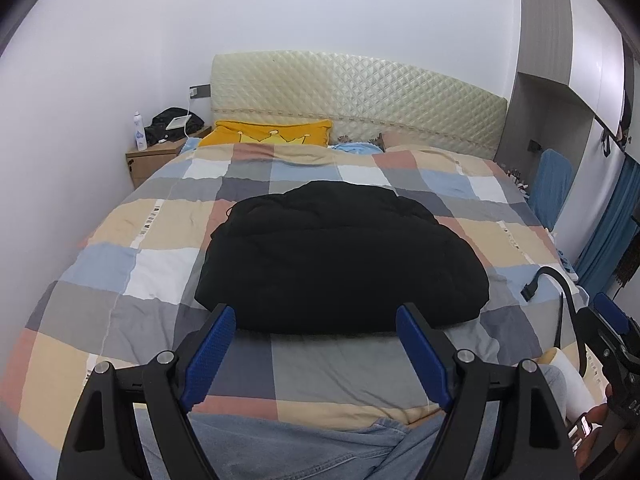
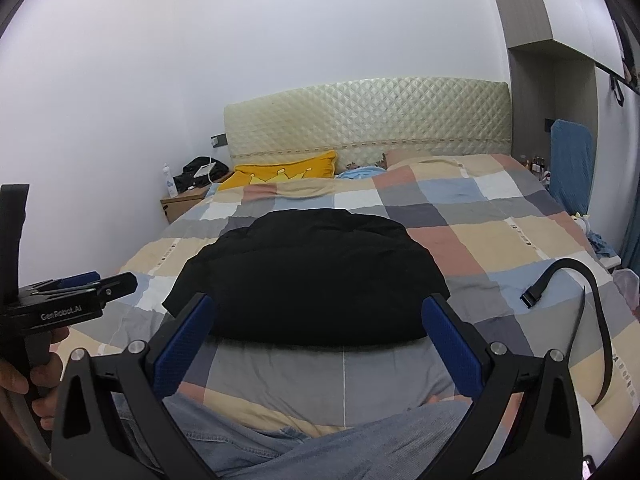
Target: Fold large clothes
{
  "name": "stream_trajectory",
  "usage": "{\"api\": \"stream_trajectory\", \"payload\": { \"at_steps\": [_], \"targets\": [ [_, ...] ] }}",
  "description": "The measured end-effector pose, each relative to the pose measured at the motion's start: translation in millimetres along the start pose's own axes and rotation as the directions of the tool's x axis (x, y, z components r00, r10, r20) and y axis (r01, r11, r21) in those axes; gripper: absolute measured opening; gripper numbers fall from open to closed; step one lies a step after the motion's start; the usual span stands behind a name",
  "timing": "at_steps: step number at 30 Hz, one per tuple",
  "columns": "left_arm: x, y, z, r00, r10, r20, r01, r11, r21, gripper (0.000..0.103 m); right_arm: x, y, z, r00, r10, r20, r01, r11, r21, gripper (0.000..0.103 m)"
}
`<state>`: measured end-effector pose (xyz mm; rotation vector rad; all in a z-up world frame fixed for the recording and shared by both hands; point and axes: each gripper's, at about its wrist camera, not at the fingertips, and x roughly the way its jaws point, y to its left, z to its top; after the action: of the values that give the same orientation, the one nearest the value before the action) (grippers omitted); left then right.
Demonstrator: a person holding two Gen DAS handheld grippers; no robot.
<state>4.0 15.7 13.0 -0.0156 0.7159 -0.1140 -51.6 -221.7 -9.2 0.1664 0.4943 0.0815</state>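
Black folds of the jacket point(image 1: 340, 256) are being lost in darkness at bed point(image 1: 120, 240) centre. Left gripper point(image 1: 316, 320) and right gripper point(image 2: 318, 312) are being held wide, empty, at 6 o'clock.

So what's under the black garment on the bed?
The black garment lies on the checked quilt, which shows all around it. Anything between the two is covered.

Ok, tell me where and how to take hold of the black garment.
Grip the black garment at its near hem, one claw per lower corner, coming in low from the foot of the bed. That edge lies thick and rounded, nearest both open claws; the far end is bunched.
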Motion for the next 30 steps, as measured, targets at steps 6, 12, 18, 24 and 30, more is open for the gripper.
{"api": "stream_trajectory", "payload": {
  "at_steps": [6,12,18,24,30],
  "targets": [
    [1.1,-2.4,1.6,1.000,0.000,-0.002,0.000,1.000,0.004,0.082,0.2,-0.5,0.8,1.000,-0.010,0.002,0.010,1.000,0.005,0.103],
    [3.0,-4.5,1.5,1.000,-0.002,-0.008,0.002,1.000,0.006,0.082,1.4,-1.2,-1.4,1.000,-0.011,0.000,0.011,1.000,0.008,0.103],
    [3.1,-5.0,1.0,1.000,-0.002,-0.003,0.002,1.000,0.004,0.082,1.8,-0.8,-2.1,1.000,-0.012,0.002,0.012,1.000,0.005,0.103],
    [2.0,-4.2,0.6,1.000,0.002,-0.007,-0.001,1.000,0.010,0.082,1.6,1.5,-3.3,1.000,-0.013,0.001,0.013,1.000,0.003,0.103],
    [1.5,-3.6,0.7,1.000,0.004,-0.007,-0.004,1.000,0.006,0.082,1.7,1.2,-3.4,1.000,-0.011,0.001,0.011,1.000,0.003,0.103]
  ]
}}
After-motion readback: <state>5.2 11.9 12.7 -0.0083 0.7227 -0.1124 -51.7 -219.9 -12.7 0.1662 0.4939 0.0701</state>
